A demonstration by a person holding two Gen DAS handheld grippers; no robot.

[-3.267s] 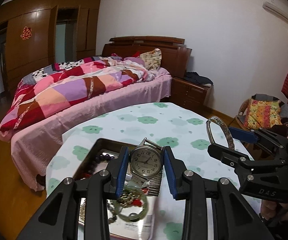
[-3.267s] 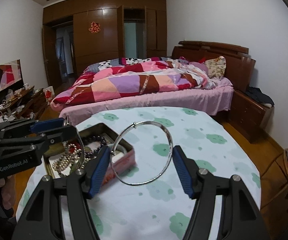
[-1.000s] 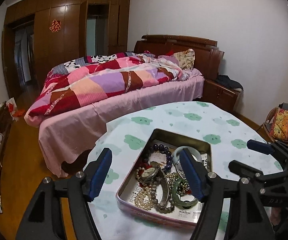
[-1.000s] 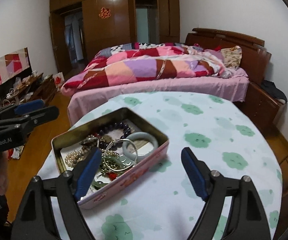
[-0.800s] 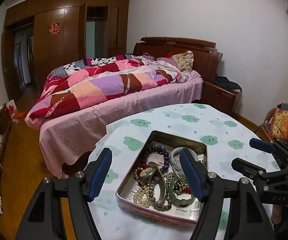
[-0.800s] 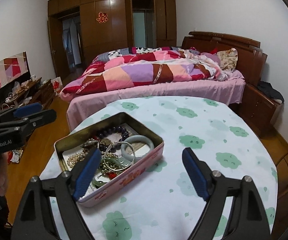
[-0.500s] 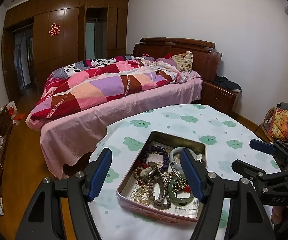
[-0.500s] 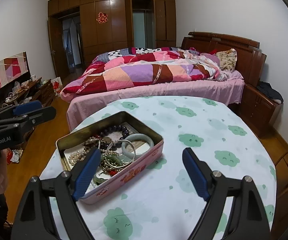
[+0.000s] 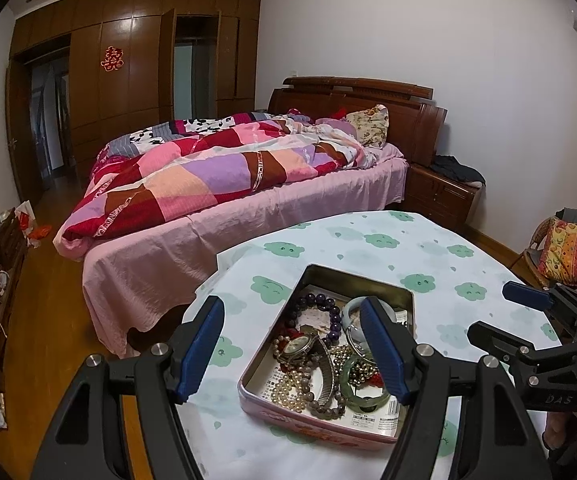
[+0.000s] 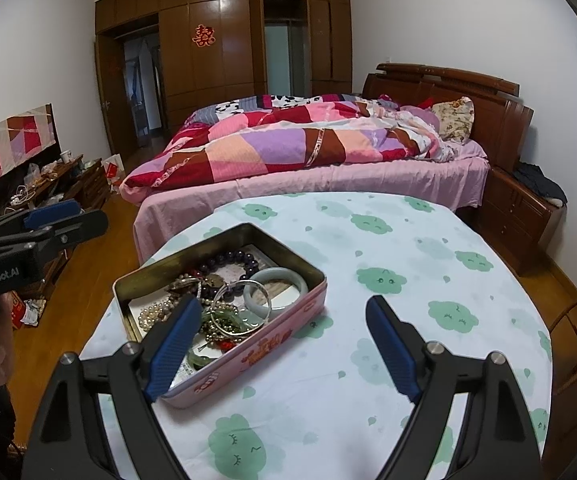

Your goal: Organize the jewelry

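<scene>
- One left gripper, jaws wide apart and holding nothing; it hangs above the near end of the tin.
- One right gripper, jaws also wide and empty; the tin lies ahead of its left finger, bare cloth ahead of its right finger.
- One open pink tin on the table, with all the jewelry inside it.
- In the tin, counted from the left wrist view: one wristwatch with a metal stretch band, one dark purple bead bracelet, one pale bangle behind the left gripper's right finger, one green bangle, one string of pearls.
- Two thin silver bangles show in the right wrist view; a few red beads lie tangled among the rest, too jumbled to count.
- One round table under a white cloth printed with green clouds.
- Beyond the grippers, one bed with a patchwork quilt, one pillow, a wooden wardrobe wall, wooden floor.
</scene>
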